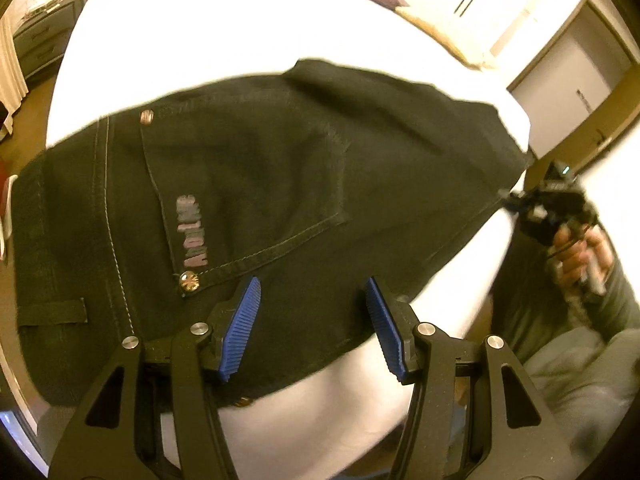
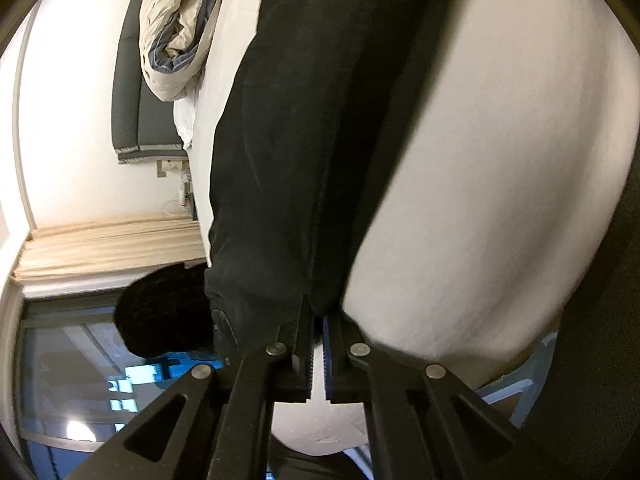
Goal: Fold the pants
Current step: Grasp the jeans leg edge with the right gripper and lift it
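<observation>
White bedding covers the bed [image 1: 256,32] that carries everything, and a pair of dark pants [image 1: 260,184] lies flat across it, close to the near edge of the bed.

Nearest to the left camera, the left gripper [image 1: 314,324] hovers over the waist end of the pants, just below the back pocket [image 1: 248,200]. Its blue pads [image 1: 240,328] stand moderately apart and hold nothing.

From there the pants run away to the right, along the near edge of the bed. At that far end the right gripper [image 2: 318,340] is closed, and it seems to pinch the tip of the leg fabric between its pads, beside the edge of the bed.

So the long axis goes from one gripper to the other. I judge that the coming fold must bring the leg end toward the waist, and the right hand is the one already placed for this.
</observation>
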Demonstrator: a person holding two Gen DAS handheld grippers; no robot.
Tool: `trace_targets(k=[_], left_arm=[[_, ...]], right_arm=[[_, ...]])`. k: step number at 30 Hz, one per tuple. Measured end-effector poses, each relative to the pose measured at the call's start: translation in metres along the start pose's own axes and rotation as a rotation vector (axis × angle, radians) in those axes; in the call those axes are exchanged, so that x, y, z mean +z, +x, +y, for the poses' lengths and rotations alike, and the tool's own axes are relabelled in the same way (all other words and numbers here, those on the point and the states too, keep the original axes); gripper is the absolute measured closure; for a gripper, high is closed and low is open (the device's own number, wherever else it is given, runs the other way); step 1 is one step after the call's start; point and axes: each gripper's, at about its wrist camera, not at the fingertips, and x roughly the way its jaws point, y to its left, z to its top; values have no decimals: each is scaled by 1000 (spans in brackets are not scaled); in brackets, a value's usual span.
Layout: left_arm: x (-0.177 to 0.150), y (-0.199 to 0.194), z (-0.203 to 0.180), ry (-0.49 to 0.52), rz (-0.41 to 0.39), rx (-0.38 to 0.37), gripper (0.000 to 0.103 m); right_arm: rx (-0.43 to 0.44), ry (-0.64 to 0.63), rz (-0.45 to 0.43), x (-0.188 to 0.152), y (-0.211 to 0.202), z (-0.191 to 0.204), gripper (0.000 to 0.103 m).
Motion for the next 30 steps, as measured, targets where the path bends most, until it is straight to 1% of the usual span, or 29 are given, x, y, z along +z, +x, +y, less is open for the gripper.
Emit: trace_targets(k=[2, 3, 4, 5, 6, 7, 8, 9, 10, 11, 12, 13, 14, 15, 16, 18, 19, 20, 21, 22, 23, 24, 25, 27, 28, 30], left_arm=[[13, -11, -12, -14, -61, -25, 49], [25, -13, -19, -28, -102, -42, 49], [38, -10, -25, -40, -124, -59, 49], [50, -5, -31, -48, -133, -77, 49], [61, 4, -38, -49, -136, -89, 49], [76, 18, -50, -35, -129, -83, 49], [86, 31, -60, -9, -116, -80, 49], [95, 44, -69, 18, -104, -80, 49], [103, 59, -76, 40, -89, -76, 49], [109, 74, -80, 46, -66, -70, 49], [112, 91, -80, 47, -36, -63, 49], [113, 104, -79, 43, -14, -51, 49], [111, 117, -75, 35, 10, -40, 50], [105, 126, -70, 33, 27, -37, 50], [99, 126, -70, 52, 4, -36, 50], [93, 124, -72, 70, 2, -18, 50], [89, 122, -73, 78, 1, -6, 50], [87, 120, -75, 86, 1, 1, 50], [83, 119, -75, 99, 1, 7, 50], [80, 118, -73, 101, 2, 4, 50], [78, 116, -72, 99, 5, -3, 50], [77, 113, -70, 98, 11, -10, 50], [77, 109, -70, 103, 25, -12, 50], [88, 101, -69, 99, 39, 0, 50], [103, 92, -71, 103, 15, -21, 50], [139, 82, -84, 149, -44, -54, 50]], right_arm=[[35, 18, 5, 0, 0, -4, 102], [58, 39, 12, 0, -1, -7, 101], [66, 42, 16, 0, -3, -5, 100], [53, 21, 15, 0, -5, 0, 96], [4, -26, 14, -2, -11, 11, 91], [-28, -55, 15, -4, -14, 17, 87], [-83, -106, 18, -6, -21, 29, 81], [-157, -177, 12, -7, -28, 43, 77], [-195, -225, -1, -8, -31, 53, 77], [-220, -301, -19, -7, -36, 70, 77], [-206, -361, -27, -4, -37, 87, 77], [-181, -392, -28, -2, -36, 98, 77], [-142, -440, -21, 3, -31, 116, 77], [-124, -479, -13, 7, -23, 129, 77], [-116, -516, -1, 12, -11, 143, 77], [-90, -564, 51, 25, 20, 161, 77], [-84, -557, 86, 33, 38, 161, 77], [-129, -526, 105, 44, 57, 155, 77], [-206, -498, 106, 55, 70, 143, 77], [-275, -475, 92, 64, 75, 129, 77], [-318, -450, 70, 71, 73, 117, 88], [-311, -405, 49, 80, 64, 101, 103], [-277, -377, 31, 83, 54, 93, 103], [-294, -380, -27, 85, 32, 85, 103], [-297, -377, -48, 85, 20, 80, 103], [-274, -348, -58, 86, 11, 72, 103]])
